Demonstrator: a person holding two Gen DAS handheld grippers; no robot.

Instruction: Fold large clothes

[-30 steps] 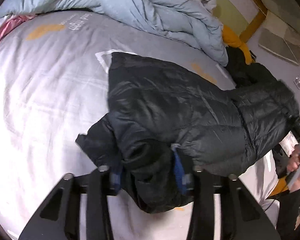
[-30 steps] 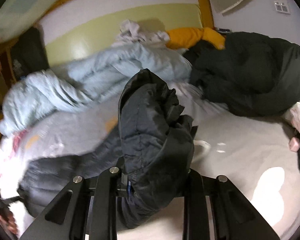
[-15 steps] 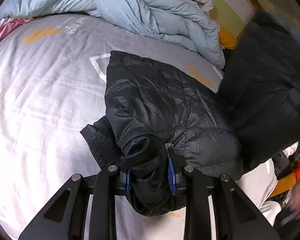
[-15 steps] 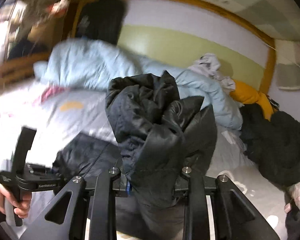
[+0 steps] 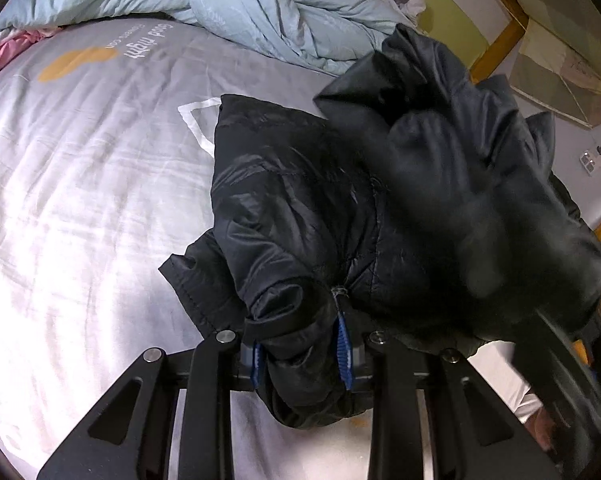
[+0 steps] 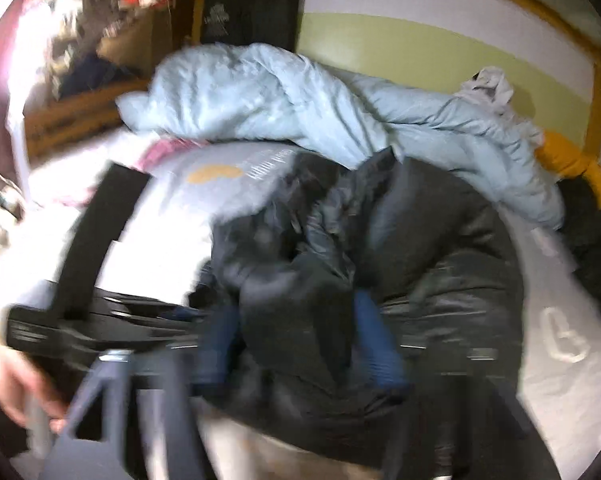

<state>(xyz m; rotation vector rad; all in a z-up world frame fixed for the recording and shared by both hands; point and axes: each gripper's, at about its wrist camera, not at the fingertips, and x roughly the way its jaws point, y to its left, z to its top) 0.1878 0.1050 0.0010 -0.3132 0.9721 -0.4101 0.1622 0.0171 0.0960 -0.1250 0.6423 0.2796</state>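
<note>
A black quilted puffer jacket [image 5: 300,200] lies on the grey bed sheet [image 5: 80,160]. My left gripper [image 5: 302,352] is shut on a bunched edge of the jacket near the bed's front. My right gripper [image 6: 300,344] is shut on the jacket's other end [image 6: 292,288] and holds it folded over above the lower half. In the left wrist view that raised end [image 5: 460,160] hangs blurred at the right over the flat part. The right wrist view is motion-blurred.
A light blue duvet [image 5: 260,12] is heaped along the far side of the bed. A yellow garment [image 6: 572,160] and another dark coat [image 6: 596,248] lie at the right by the wooden bed frame [image 5: 496,36]. A pink cloth [image 5: 4,56] is at the left edge.
My right gripper has swung the jacket's far end up and over toward the left gripper's end, doubling the jacket. The left gripper has held its grip and stayed nearly in place.
</note>
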